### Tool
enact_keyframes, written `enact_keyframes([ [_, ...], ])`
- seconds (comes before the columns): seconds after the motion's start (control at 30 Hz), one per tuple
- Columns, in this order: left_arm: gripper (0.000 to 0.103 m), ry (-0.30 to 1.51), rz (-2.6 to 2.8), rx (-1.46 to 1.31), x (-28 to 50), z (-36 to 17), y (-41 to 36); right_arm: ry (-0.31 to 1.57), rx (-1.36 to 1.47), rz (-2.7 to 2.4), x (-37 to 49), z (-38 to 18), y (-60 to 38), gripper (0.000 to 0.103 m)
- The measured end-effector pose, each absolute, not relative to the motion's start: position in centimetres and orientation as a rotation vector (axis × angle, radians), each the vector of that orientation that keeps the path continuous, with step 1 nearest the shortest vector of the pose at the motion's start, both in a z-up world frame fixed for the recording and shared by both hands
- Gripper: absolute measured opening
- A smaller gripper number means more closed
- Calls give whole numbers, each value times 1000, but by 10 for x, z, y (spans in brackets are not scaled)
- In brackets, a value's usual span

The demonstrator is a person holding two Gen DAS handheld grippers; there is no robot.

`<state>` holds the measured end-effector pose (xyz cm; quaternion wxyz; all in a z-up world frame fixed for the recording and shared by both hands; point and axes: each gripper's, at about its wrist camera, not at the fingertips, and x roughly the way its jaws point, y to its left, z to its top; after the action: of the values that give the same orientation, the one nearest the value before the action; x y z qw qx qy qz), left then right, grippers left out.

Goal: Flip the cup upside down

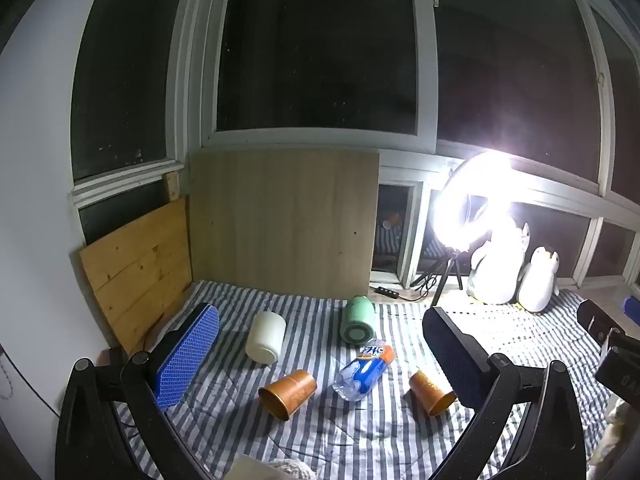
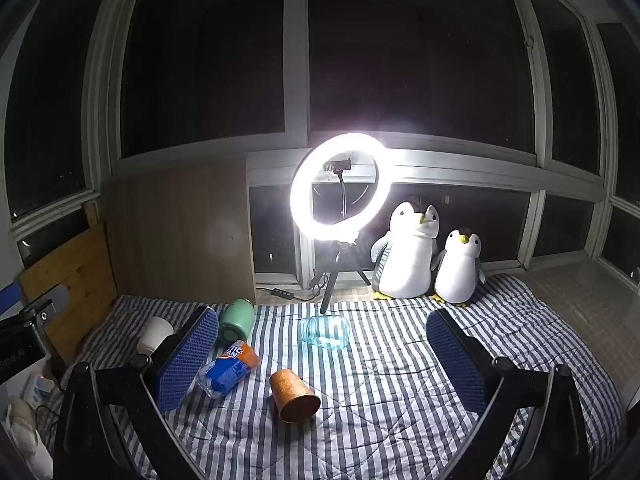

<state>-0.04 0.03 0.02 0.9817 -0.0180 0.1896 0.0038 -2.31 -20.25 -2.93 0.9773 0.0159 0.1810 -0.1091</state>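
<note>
Two copper cups lie on their sides on the striped blanket: one [image 1: 288, 393] in the middle and one [image 1: 431, 393] by my left gripper's right finger. The right wrist view shows one copper cup [image 2: 294, 396] lying with its mouth toward me. A white cup [image 1: 265, 336] [image 2: 154, 334] and a green cup [image 1: 357, 320] [image 2: 238, 321] also lie on their sides. My left gripper [image 1: 320, 344] is open and empty above them. My right gripper [image 2: 322, 352] is open and empty, above the copper cup.
A plastic bottle with a blue-orange label [image 1: 362, 372] [image 2: 228, 372] lies between the cups. A clear glass jar [image 2: 325, 332] lies on its side. A lit ring light on a tripod [image 2: 340, 184] and two plush penguins [image 2: 412, 252] stand at the back. Wooden boards [image 1: 284, 220] lean on the window.
</note>
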Motion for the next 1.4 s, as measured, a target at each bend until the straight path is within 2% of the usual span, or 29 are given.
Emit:
enact_keyframes([
  [1.4, 103, 382, 19, -13, 1, -3, 0, 365, 34, -219, -24, -32, -206, 103],
])
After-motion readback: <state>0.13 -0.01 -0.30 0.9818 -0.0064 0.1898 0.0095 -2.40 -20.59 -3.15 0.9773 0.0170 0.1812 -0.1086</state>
